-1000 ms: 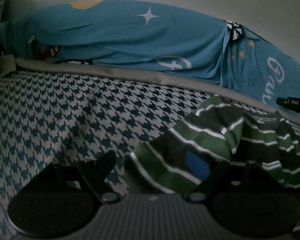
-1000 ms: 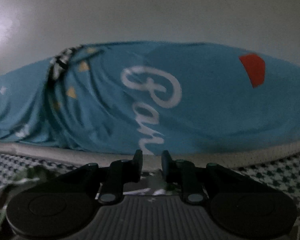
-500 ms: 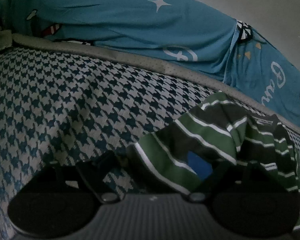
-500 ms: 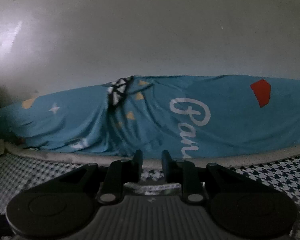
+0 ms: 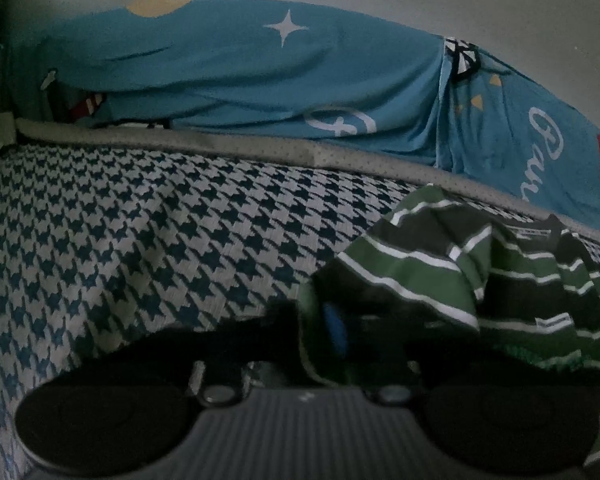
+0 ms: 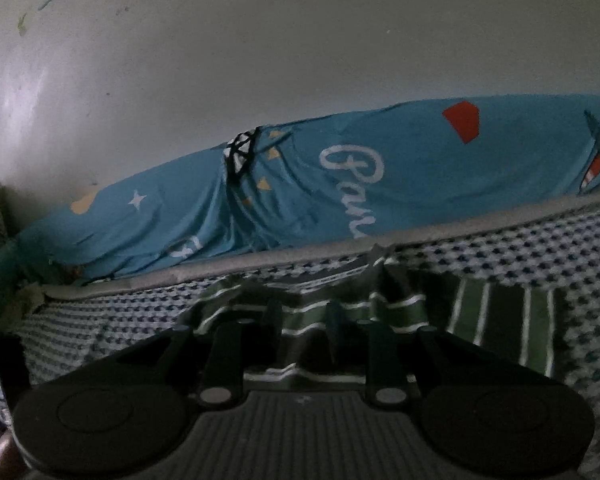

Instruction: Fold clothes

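Dim bedroom: on the houndstooth bed (image 5: 140,248) a striped shirt (image 5: 459,276) was pinched by the clenched left tongs (image 5: 323,328); the right tongs (image 6: 300,320), opening, seemed empty. Thin grip could be slipped when lifted.

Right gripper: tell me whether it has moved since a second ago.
Yes. The right gripper has swung sideways: the white lettering on the blue sheet has slid rightward and tilted in its view, and the striped shirt now lies beneath its opening jaws.
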Available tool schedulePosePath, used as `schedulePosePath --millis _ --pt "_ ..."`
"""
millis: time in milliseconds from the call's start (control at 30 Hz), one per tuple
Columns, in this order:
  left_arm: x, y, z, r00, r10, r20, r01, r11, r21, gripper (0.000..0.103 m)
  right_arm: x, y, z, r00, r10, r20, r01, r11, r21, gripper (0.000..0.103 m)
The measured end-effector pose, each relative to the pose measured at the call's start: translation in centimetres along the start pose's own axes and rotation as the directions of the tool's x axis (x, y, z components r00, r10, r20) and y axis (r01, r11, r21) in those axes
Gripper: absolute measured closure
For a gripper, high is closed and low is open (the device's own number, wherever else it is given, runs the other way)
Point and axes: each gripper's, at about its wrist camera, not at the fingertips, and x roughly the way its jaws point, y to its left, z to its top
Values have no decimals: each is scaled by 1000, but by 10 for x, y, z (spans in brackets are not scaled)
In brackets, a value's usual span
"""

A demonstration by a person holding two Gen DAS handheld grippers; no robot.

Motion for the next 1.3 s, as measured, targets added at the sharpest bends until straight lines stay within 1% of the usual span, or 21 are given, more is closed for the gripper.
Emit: schedulePosePath --millis 133,267,333,400,467,600,733,833,867,900,1000,1067,1100,1133,1200,1300 --pt "-4 -6 -1 999 23 35 -24 999 43 94 0 1 0 998 -61 26 62 996 -61 79" --pt "-8 -12 7 993 71 92 -80 992 94 94 0 3 0 998 -54 35 57 996 -72 79" --pt "-9 -15 14 987 94 127 -112 985 135 94 3 6 -1 998 -52 33 55 995 -78 79" --pt "-7 -15 22 980 118 160 -148 971 189 94 7 7 -2 999 -48 23 50 996 -78 79" --pt "-5 -12 30 970 148 192 -189 957 221 94 11 9 -2 999 -44 15 45 996 -80 79" --pt "4 2 51 957 186 225 -238 942 236 94 17 11 -3 999 -38 6 38 996 -86 79" --pt "19 3 64 944 196 267 -275 912 304 94 23 13 -5 999 -33 -10 33 996 -80 79" --pt "31 -2 72 936 191 294 -295 882 368 94 29 13 -7 999 -35 -24 33 996 -77 79" --pt "36 -4 74 934 191 300 -304 868 393 94 30 13 -7 999 -37 -28 35 996 -78 79" --pt "40 -6 75 933 195 303 -314 851 420 94 32 13 -7 999 -39 -33 36 996 -78 79" --pt "57 -6 74 941 224 255 -323 823 468 92 37 10 -7 998 -42 -52 38 997 -74 79" --pt "68 2 74 952 241 191 -303 843 445 90 39 7 -5 997 -38 -62 34 998 -61 79" --pt "72 7 74 955 248 163 -295 854 429 89 40 5 -5 997 -38 -66 35 998 -54 79" --pt "75 13 74 954 264 143 -299 861 410 87 40 3 -3 997 -41 -65 38 998 -48 79" --pt "75 22 75 954 271 125 -298 879 373 75 39 -2 0 997 -47 -59 45 998 -38 79" --pt "65 33 80 964 242 107 -263 918 296 71 35 -11 5 997 -59 -43 57 998 -30 78"
